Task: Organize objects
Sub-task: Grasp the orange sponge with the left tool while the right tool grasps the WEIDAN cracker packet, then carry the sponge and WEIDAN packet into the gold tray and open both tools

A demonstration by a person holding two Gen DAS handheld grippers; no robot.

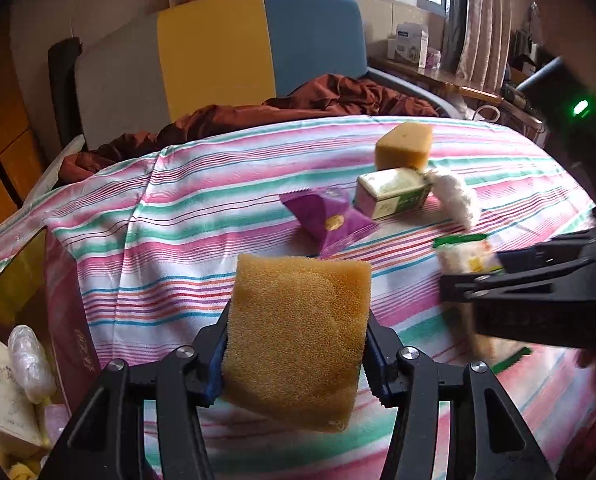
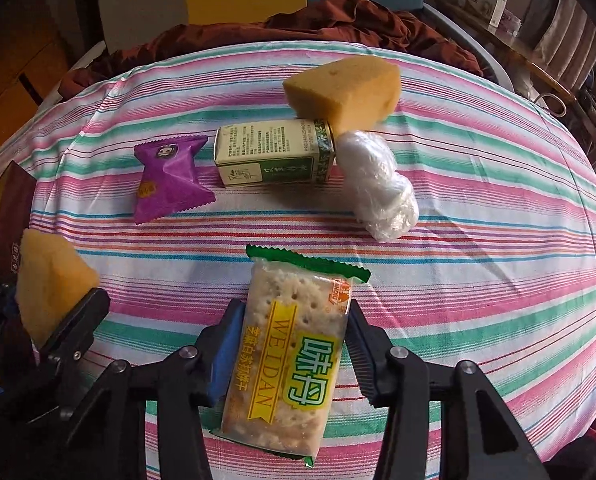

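Maroon box (image 1: 68,316) at left edge holds a carton and plastic bundle. Left gripper (image 1: 294,354) clamps a sponge (image 1: 298,344); right gripper (image 2: 294,344) clamps a cracker packet (image 2: 292,356). Striped cloth (image 2: 477,200), bedroom.

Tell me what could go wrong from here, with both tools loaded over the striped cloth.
1. The left tool pinches the yellow foam sponge near one end; most of it overhangs, so it may sag or slip out.
2. The right tool squeezes the clear cracker packet with green ends; more pressure could crush the crackers.
3. The dark red cardboard box sits close on the left; the sponge could clip its edge.
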